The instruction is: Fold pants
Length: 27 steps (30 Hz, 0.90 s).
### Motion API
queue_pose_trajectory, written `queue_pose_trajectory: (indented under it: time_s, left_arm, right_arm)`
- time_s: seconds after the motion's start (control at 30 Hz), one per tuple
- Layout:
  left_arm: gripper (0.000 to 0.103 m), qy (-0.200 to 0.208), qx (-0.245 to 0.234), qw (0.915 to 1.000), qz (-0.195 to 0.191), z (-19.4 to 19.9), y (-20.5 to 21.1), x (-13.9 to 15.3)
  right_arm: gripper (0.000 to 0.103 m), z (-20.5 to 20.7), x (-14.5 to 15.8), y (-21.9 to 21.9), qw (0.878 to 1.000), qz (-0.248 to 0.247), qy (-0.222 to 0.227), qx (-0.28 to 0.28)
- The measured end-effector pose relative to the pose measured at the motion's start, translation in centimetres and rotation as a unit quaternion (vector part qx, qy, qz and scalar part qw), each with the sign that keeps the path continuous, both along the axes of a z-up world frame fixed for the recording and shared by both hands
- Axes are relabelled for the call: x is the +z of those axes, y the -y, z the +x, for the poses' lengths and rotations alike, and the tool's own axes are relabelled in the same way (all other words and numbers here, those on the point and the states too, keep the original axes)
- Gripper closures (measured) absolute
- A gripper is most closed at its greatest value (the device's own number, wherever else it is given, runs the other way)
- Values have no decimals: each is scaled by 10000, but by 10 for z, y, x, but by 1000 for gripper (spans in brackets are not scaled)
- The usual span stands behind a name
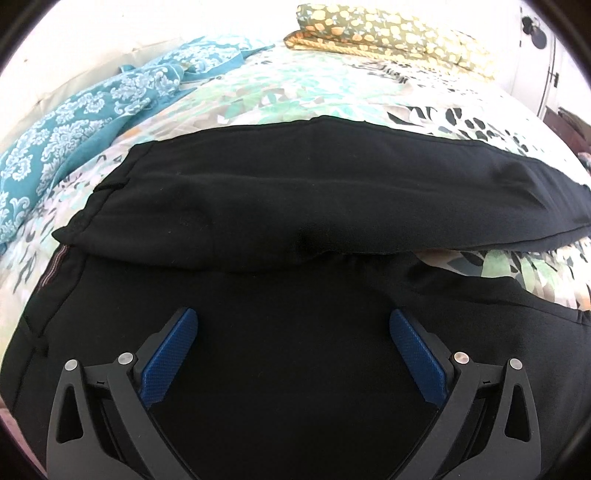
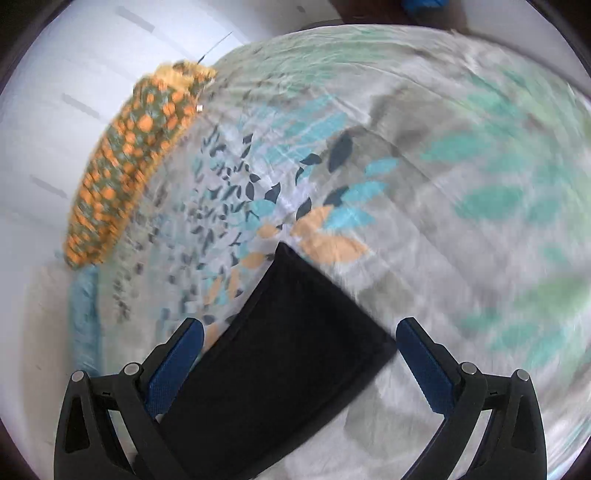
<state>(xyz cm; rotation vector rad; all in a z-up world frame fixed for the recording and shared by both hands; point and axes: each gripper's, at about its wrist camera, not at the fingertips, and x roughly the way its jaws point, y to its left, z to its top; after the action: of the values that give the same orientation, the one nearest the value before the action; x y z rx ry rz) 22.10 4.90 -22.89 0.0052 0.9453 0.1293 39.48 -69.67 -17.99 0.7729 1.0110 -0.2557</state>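
Left claw (image 1: 293, 325) spread wide, blue pads (image 1: 168, 362) well apart, gripping nothing. Poised over the black pants (image 1: 295, 206), with dark cloth filling the whole gap between the fingers. Beyond the claw, one leg laid across the other as a long band running side to side; a fold edge just past the fingertips, and a strip of waistband at the left end of the pants. Farther out, the pants resting on a leaf-print bedspread (image 1: 280, 99). A teal patterned cloth (image 1: 92, 114) left of the pants, bunched toward the bed's far edge. An olive pillow (image 1: 388, 33) with orange print beyond the pants, at the head of the bed.

Right claw (image 2: 300, 336) likewise agape, pads (image 2: 173, 365) apart and holding nothing. Between the fingers, a narrow end of the pants (image 2: 280, 350), probably a leg end, lying flat on the bedspread (image 2: 461, 184), its hemmed edge slanting from near the right fingertip up toward a corner ahead of the claw. Cloth close beside the left finger; whether touching, cannot tell through the blur. Bedspread beyond and right of the pants, blurred. Pillow (image 2: 129, 162) up and left of the pants, along the bed's edge against a pale wall.
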Motion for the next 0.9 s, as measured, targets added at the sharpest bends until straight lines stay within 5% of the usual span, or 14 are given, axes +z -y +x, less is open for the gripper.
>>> queue_pose_trajectory:
  time_s: [0.2,0.3,0.37,0.47,0.5,0.6,0.73,0.83,0.9]
  left_arm:
    - [0,41,7,10000,52,0,2,-2]
    - [0,54,9,10000,73,1,3,-2]
    - [0,58,10,10000,69,1,3,-3]
    - [0,64,9,10000,66,1,3,-3]
    - [0,69,9,10000,62,1,2,-3]
    - [0,82,6,10000,49,2,2,-3]
    - [0,78,10,9999,66,2,2,-2]
    - [0,64,12,9999,88,3,3,-1]
    - [0,48,16,9999,89,4,3,-1]
  right_arm:
    - [0,74,-19,-33,9830,-1100,-568,1354]
    - [1,85,-34,-36,9763,-1396,-638,1523]
    - [24,82,-42,-29,9815,-1117,-521,1466]
    - [80,66,-37,-23,9841,-1014,-221,1444]
    - [95,57,-30,-24,9824,-1095,-146,1505]
    - [97,17,7,-40,9726,-1270,424,1899]
    - [97,-77,70,-102,9404,-1480,1223,2808]
    - [97,-158,91,-156,9210,-1244,1452,3394]
    - [97,-213,87,-180,9190,-959,1292,3599]
